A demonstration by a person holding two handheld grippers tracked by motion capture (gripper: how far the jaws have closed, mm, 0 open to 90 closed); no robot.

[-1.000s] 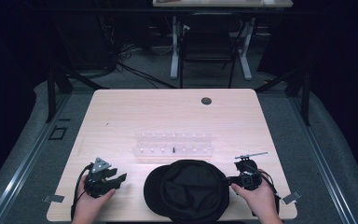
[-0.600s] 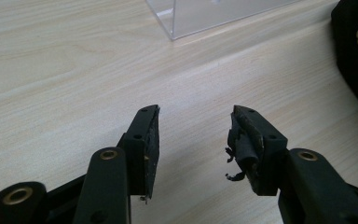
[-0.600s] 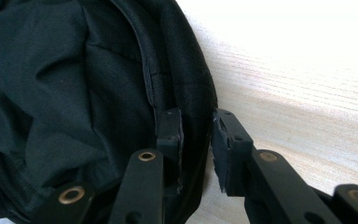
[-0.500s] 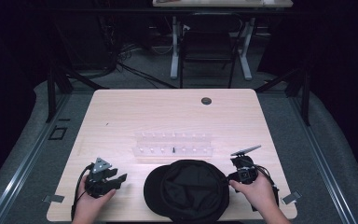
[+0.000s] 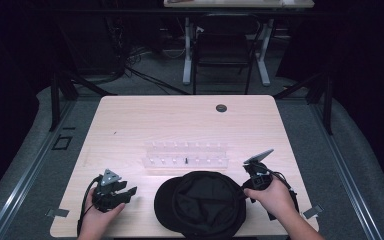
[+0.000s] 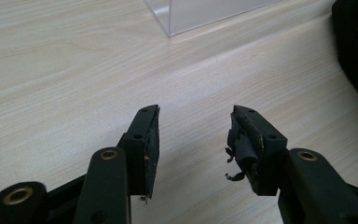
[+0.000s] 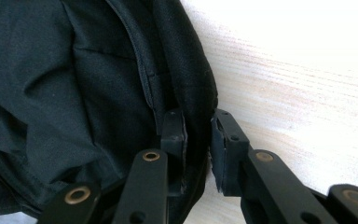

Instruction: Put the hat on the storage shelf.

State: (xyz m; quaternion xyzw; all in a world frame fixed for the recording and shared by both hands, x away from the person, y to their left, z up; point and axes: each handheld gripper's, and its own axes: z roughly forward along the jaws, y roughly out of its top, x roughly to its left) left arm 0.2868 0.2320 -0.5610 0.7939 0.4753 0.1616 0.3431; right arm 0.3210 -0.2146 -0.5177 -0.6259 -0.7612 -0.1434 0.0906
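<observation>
**Right fingers closing on the rim of a black cap**

Nearest the person, a black cap point(image 5: 202, 205) lies upside down at the front edge of the counter point(image 5: 180, 120), between the two hands. The right gripper point(image 7: 198, 144) reaches in from the cap's right side; its fingers point(image 7: 175, 135) straddle the rim, one inside the crown and one outside, and have just been closing. The fabric sits between them, though whether the pads press on it yet is hard to judge, since a slim gap seems to remain. Taking the rim edge-on probably gives a firm hold for lifting or turning the cap. The left gripper point(image 5: 114, 191) rests on the counter left of the cap, apart from it, fingers point(image 6: 145, 140) spread and empty. Farther off, a clear rack point(image 5: 186, 155) stands behind the cap, mid-counter.
</observation>
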